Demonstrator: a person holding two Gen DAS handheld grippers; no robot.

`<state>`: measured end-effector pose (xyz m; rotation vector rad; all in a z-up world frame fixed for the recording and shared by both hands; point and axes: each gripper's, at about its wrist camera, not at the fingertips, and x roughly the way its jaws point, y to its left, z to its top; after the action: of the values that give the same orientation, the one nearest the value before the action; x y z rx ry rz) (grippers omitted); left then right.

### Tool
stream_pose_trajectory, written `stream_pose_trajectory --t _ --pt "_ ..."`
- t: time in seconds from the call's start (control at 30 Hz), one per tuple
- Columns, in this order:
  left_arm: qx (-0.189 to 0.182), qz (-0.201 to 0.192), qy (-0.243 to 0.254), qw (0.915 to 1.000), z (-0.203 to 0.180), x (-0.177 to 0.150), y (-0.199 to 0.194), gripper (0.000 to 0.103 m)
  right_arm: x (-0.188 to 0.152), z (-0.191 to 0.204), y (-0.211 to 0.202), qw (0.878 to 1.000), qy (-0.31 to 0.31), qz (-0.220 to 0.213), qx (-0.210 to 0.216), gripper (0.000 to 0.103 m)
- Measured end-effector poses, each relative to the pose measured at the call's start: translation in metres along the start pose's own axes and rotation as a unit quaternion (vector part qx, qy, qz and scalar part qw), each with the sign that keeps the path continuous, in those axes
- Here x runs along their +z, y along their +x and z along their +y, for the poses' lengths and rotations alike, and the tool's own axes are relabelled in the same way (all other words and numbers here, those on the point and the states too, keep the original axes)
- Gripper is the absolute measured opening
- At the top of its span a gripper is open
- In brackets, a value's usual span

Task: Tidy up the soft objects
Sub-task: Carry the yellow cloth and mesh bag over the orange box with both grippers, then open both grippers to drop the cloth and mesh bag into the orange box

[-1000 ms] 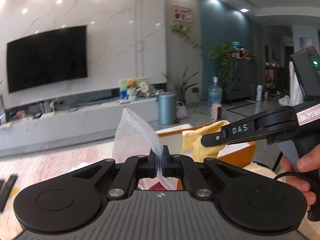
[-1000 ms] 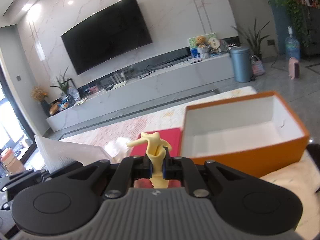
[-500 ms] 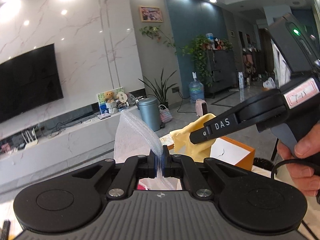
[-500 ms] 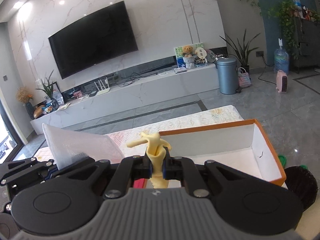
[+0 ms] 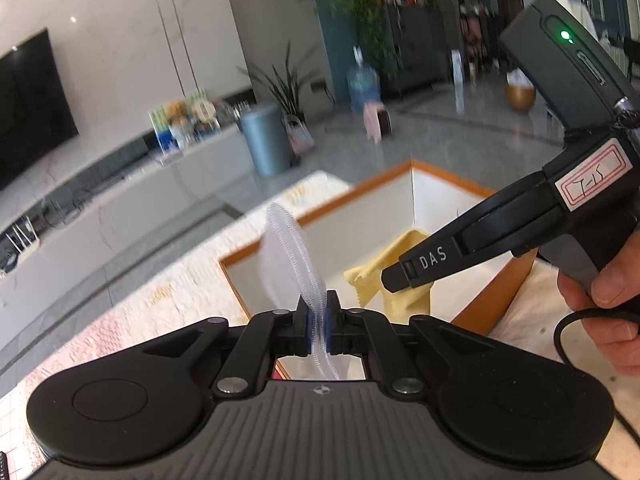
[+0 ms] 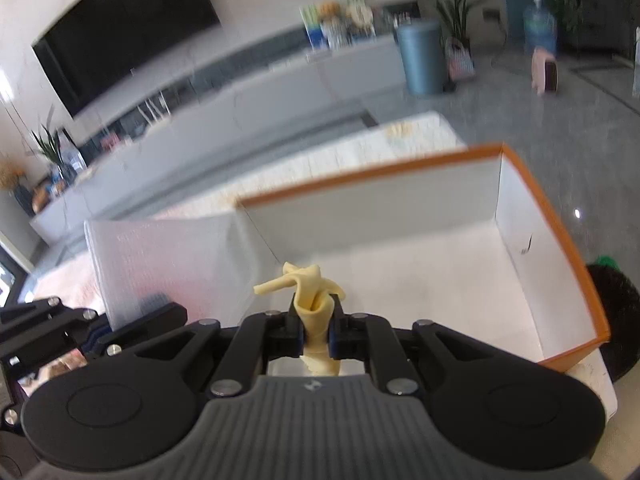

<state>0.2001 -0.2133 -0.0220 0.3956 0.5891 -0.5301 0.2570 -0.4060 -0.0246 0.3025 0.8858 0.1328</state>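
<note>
My left gripper (image 5: pixel 318 322) has its jaws clamped on a white mesh cloth (image 5: pixel 286 258), my right gripper (image 6: pixel 317 330) on a bunched yellow cloth (image 6: pixel 310 286) — both hang over the open orange box (image 6: pixel 560 232). These 2 are light, limp, floppy; pinching a gathered fold holds best.

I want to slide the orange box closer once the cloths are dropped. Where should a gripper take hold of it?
Grip the orange box by its upright right wall, coming from above with one finger inside and one outside. The box is open-topped, the wall is thin and straight, and that side looks clear of the yellow cloth and white mesh cloth.
</note>
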Motion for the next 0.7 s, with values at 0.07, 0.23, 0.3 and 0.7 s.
stream_pose_trajectory --t 0.07,0.23,0.3,0.7 --pt "-0.007 0.019 0.002 0.9998 0.002 -0.002 0.01 0.008 0.001 -0.005 0.015 1.0 -0.001 0.028 0.0 0.011" --pt "-0.025 0.055 0.018 0.998 0.004 -0.01 0.028 0.011 0.002 -0.011 0.044 0.997 0.0 0.083 0.004 0.012" --pt "-0.032 0.07 0.017 0.9969 0.007 -0.009 0.035 0.012 0.002 -0.011 0.053 0.995 -0.003 0.1 0.002 0.012" --pt "-0.035 0.069 -0.009 0.997 0.018 -0.001 0.029 0.061 0.002 -0.001 0.053 0.991 -0.021 0.128 -0.022 0.045"
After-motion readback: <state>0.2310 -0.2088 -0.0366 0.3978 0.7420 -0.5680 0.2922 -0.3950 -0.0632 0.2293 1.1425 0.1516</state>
